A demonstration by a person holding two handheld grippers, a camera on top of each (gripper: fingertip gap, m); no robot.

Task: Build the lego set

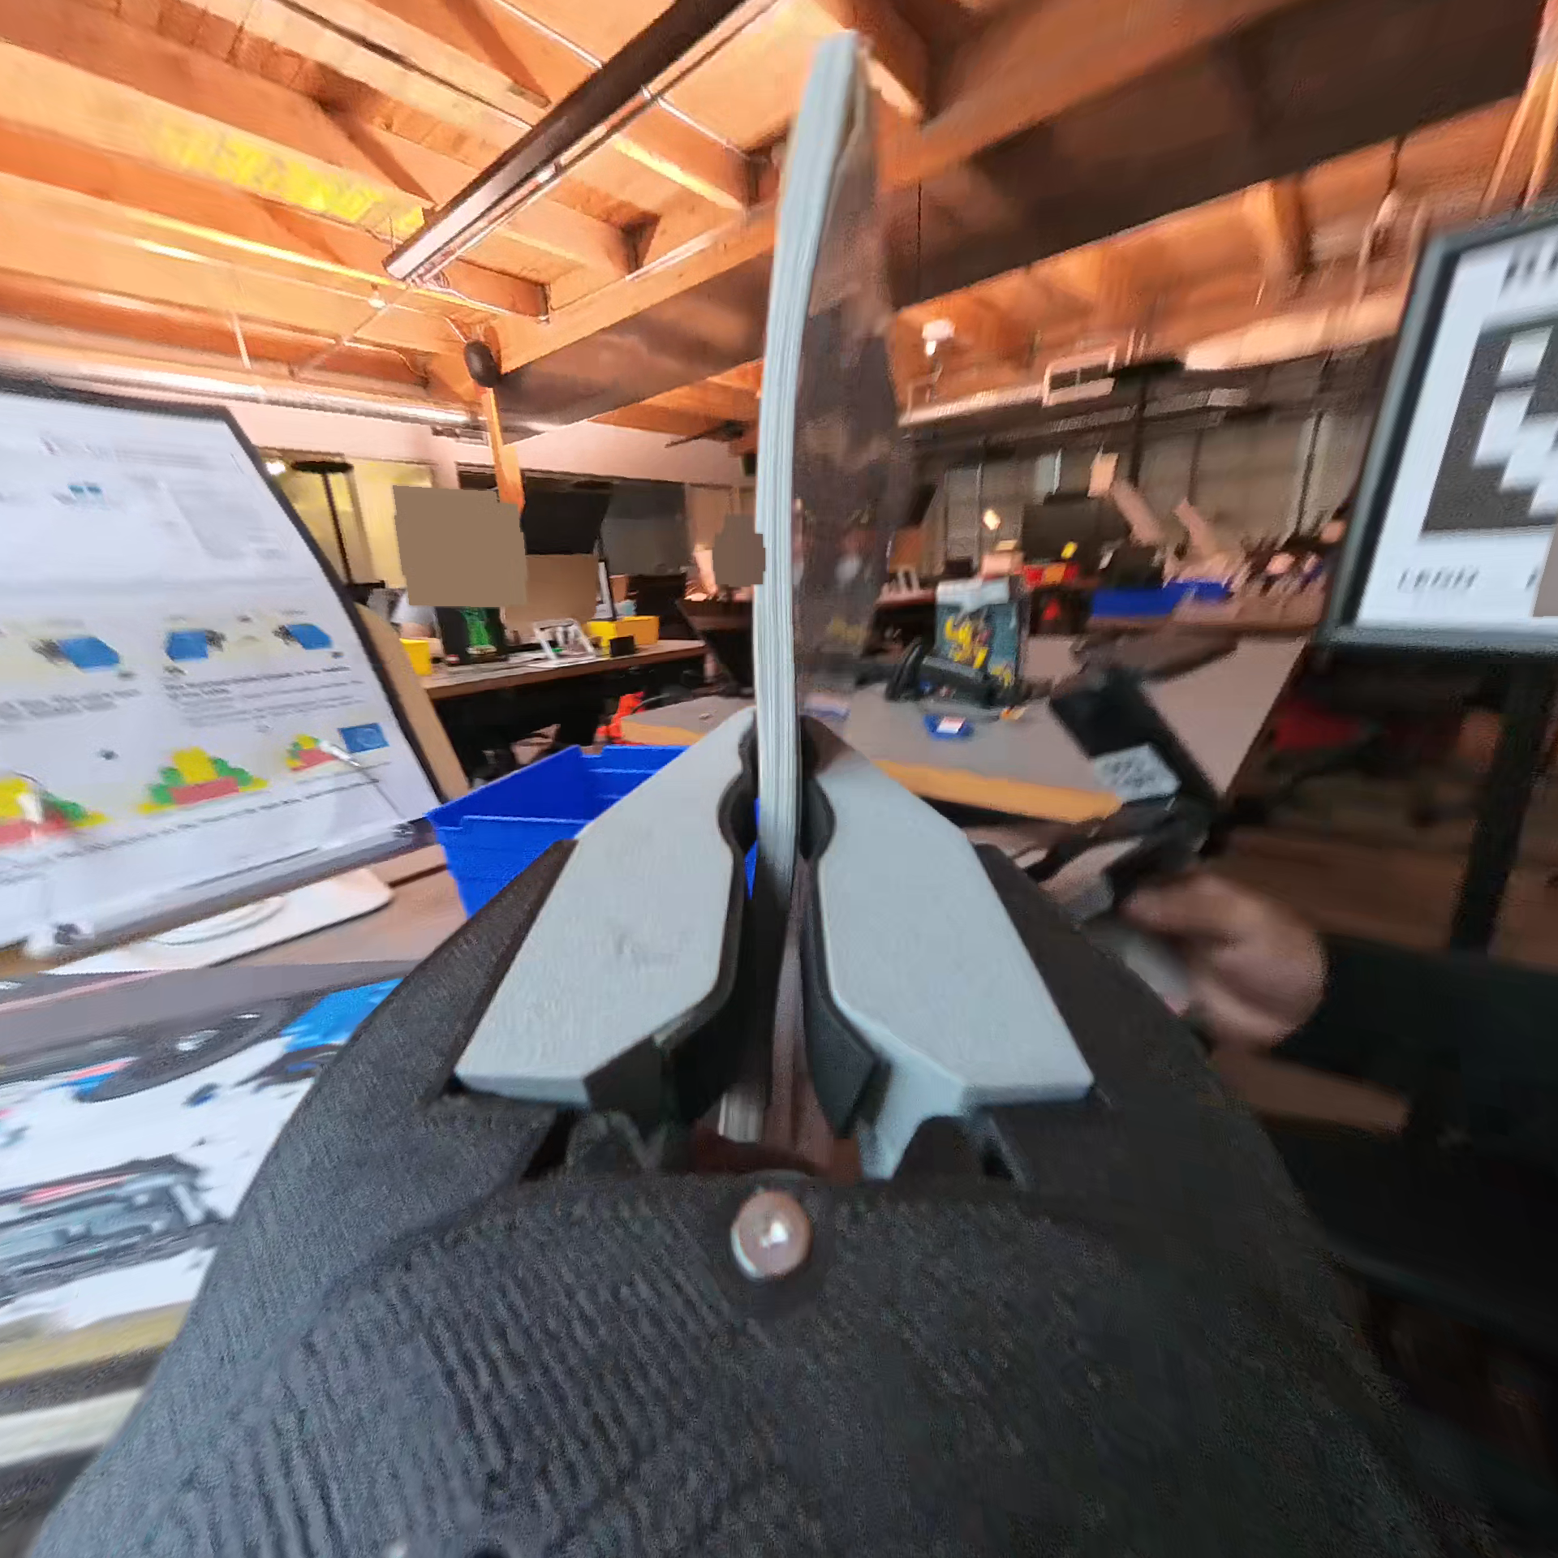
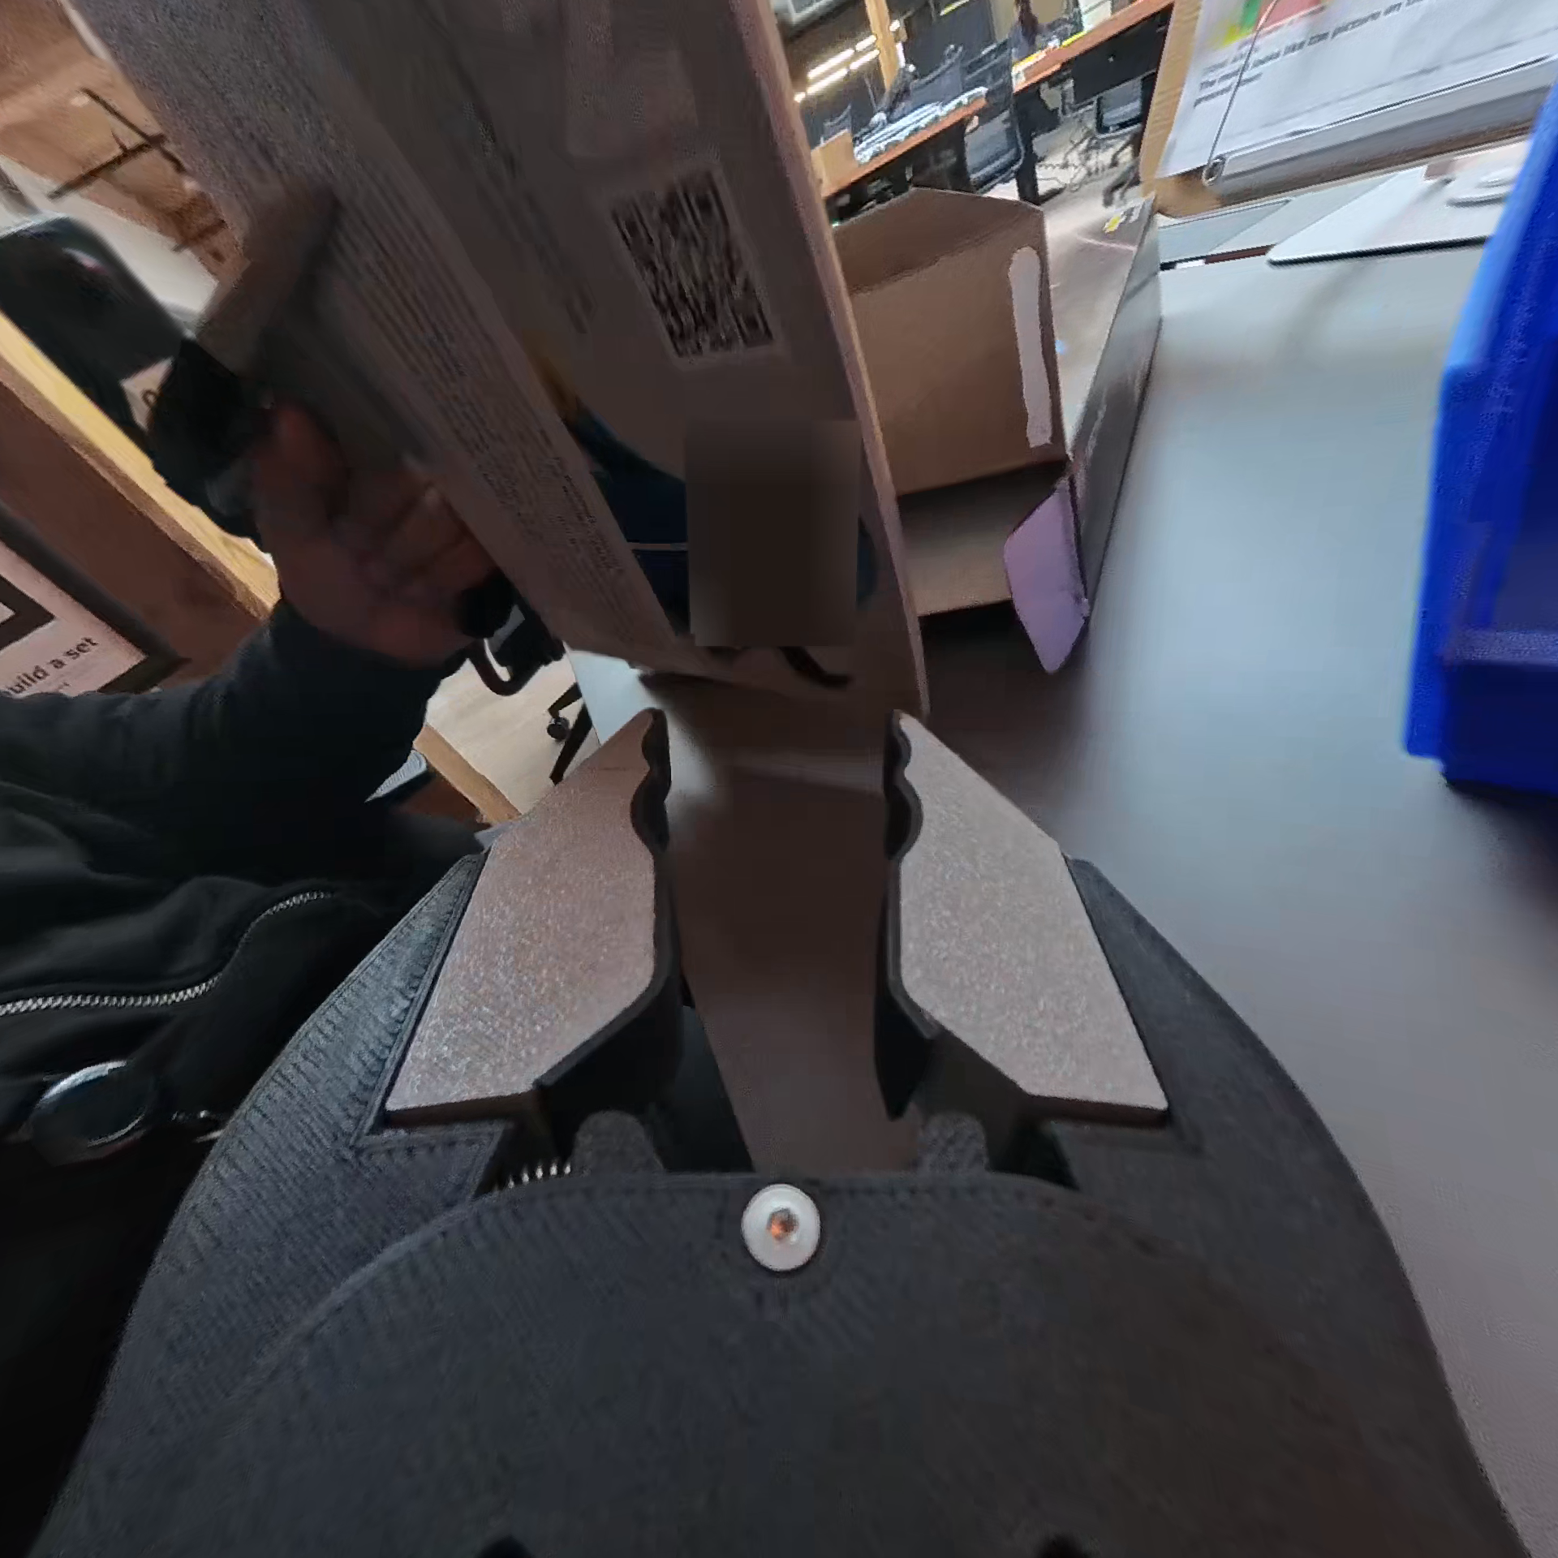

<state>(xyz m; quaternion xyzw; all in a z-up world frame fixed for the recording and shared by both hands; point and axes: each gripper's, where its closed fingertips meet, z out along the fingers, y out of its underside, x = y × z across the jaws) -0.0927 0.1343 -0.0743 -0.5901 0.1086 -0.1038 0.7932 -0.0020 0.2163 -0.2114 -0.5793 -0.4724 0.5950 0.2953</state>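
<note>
Booklet [image 1: 788, 472] top cropped (print blurred)

- Bin [image 1: 539, 809]: bright blue.
- Fingers [image 1: 624, 953]: pale grey on ribbed black.
- Booklet [image 1: 780, 539]: grey page edges, dark cover.
- Tabletop [image 2: 1265, 759]: plain grey.
- Sleeve [image 2: 211, 742]: black.

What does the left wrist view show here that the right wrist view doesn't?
Only the left wrist view: the left gripper shut on the box flap, seen edge-on, and a screen showing coloured brick models. Only the right wrist view: the printed underside of the lego box, the right gripper around a cardboard flap, and an open brown carton. Both: a blue bin.
</note>
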